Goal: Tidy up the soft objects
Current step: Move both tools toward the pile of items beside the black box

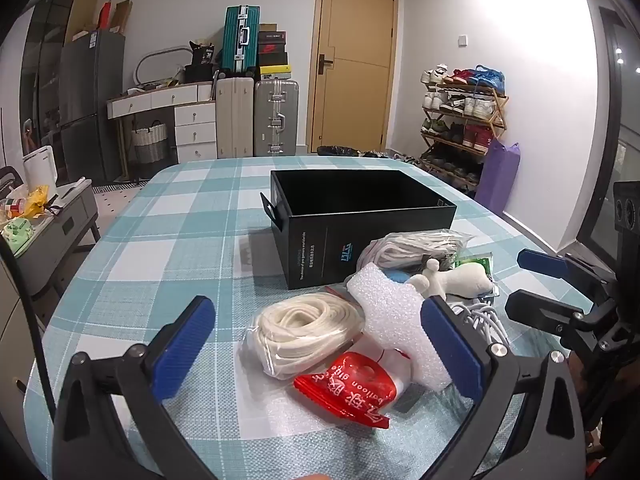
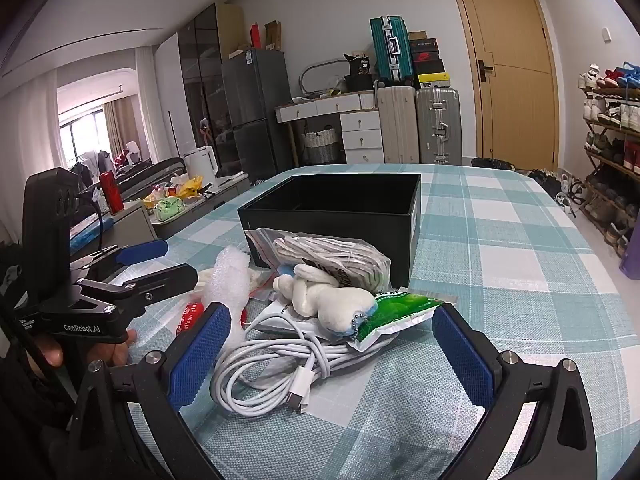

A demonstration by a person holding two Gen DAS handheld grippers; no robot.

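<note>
With the left gripper [image 1: 320, 344] and right gripper [image 2: 332, 354] both wide open and empty, the tangled white cable [image 2: 276, 368] risks dragging the green packet [image 2: 396, 312] along if lifted toward the black box [image 2: 340, 200].

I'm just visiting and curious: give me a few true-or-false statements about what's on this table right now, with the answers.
1. The black box is empty inside. True, as far as its inside shows.
2. The left gripper is clamped on the foam piece. False: its jaws stand open, holding nothing.
3. The white plush toy lies on top of the pile, in front of the box. True.
4. The white cable is already in the box. False: it lies on the tablecloth between the right gripper's open jaws.
</note>
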